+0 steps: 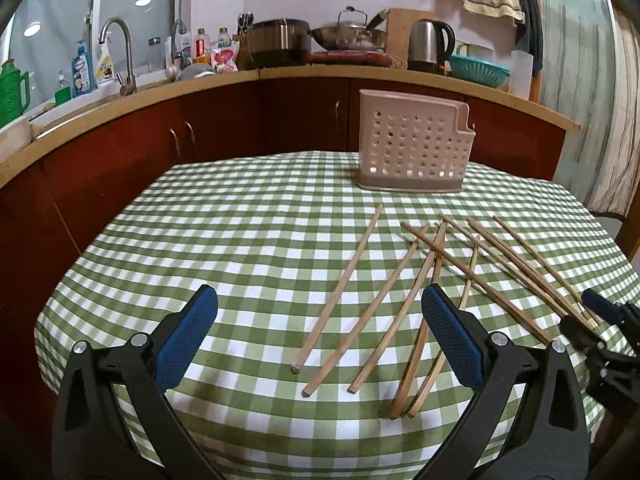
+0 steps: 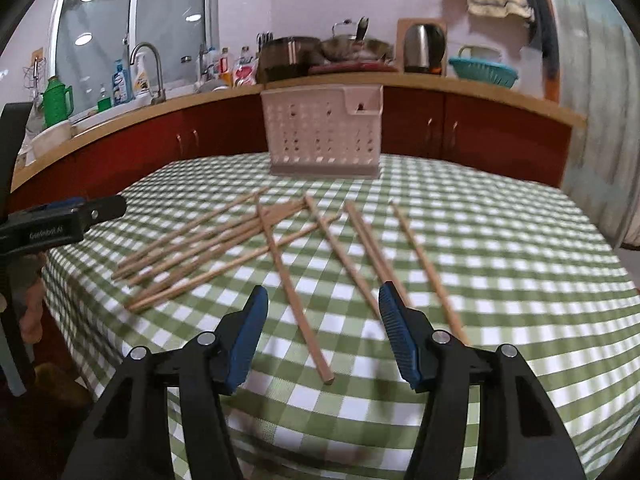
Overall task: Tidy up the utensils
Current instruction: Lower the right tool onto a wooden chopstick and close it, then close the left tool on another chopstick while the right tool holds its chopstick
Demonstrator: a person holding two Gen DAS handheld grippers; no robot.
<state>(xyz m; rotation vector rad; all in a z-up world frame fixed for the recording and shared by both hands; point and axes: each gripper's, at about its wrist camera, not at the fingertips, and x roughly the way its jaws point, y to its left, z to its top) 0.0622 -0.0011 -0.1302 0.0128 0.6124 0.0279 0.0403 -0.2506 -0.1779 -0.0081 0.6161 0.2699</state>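
Note:
Several wooden chopsticks (image 1: pixel 339 284) lie scattered on a green-and-white checked tablecloth (image 1: pixel 240 220). A pale perforated utensil holder (image 1: pixel 412 144) stands upright at the table's far side, also in the right wrist view (image 2: pixel 324 136). My left gripper (image 1: pixel 320 298) hovers open over the near ends of the left-hand chopsticks, nothing pressed between its blue pads. My right gripper (image 2: pixel 323 294) is low over the table with one chopstick (image 2: pixel 290 280) lying between its fingers, the pads apart from it. Each gripper shows in the other's view: the right gripper (image 1: pixel 586 316), the left gripper (image 2: pixel 116 204).
Behind the table runs a kitchen counter (image 1: pixel 280 74) with red cabinets, a sink tap (image 1: pixel 120 48), bottles, pots and a kettle (image 1: pixel 428 46). A teal colander (image 2: pixel 482 70) sits at the counter's right. Towels hang on the wall. The table's front edge is just below the grippers.

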